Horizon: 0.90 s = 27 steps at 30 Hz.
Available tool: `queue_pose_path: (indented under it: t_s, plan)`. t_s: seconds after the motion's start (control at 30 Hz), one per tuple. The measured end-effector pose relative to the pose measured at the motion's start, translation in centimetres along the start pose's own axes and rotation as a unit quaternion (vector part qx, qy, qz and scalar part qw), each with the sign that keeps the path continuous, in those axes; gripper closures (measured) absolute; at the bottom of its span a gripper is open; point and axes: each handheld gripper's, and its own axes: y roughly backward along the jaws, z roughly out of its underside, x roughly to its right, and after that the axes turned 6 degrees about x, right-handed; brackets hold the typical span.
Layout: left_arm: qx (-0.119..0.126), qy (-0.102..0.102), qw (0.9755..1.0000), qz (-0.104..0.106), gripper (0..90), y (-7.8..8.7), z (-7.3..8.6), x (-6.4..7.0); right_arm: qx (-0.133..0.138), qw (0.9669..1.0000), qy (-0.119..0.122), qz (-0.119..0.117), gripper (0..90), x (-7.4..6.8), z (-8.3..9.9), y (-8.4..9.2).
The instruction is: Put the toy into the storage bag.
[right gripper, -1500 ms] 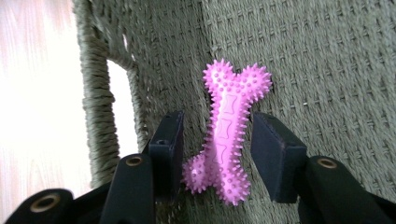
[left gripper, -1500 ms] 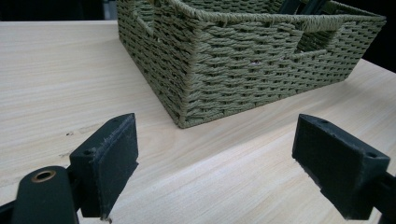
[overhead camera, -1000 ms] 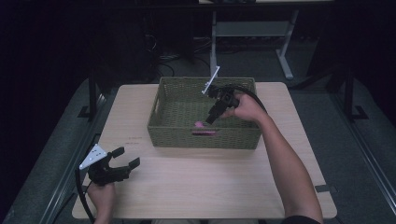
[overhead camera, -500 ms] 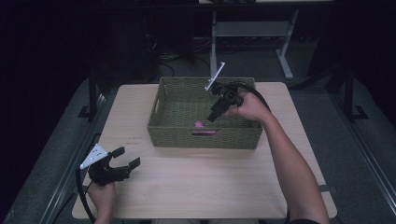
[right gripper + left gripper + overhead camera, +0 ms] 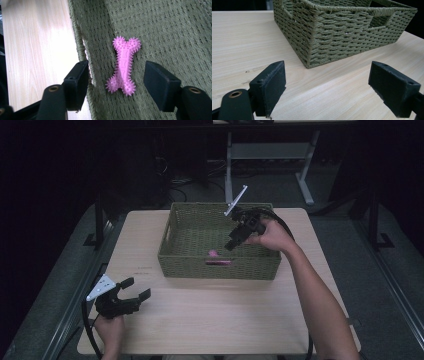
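Pink bone toy btwn right gripper jaws

Basket: olive green, woven rope pattern throughout.
Bone toy on basket floor: bright pink, covered in small spikes.
Table under basket: pale wood, fine straight grain.
Left gripper, near basket's front corner: black, light grey plate on top.
Right gripper, above basket: black.

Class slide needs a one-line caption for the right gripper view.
Open right gripper above a spiky pink bone toy in a woven basket.
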Motion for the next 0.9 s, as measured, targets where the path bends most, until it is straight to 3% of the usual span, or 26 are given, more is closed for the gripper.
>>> queue_pose_path:
  t_s: [0.47, 0.9]
  plan:
    - [-0.002, -0.001, 1.0, 0.001, 13.9, -0.1, 0.0, 0.1, 0.017, 0.9998, 0.01, 0.005, 33.5, -2.0, 0.7, 2.0]
    - [-0.004, -0.003, 1.0, -0.001, 13.8, -0.1, 0.0, 0.2, 0.022, 0.9997, 0.007, 0.012, 32.6, -3.6, 3.1, 3.1]
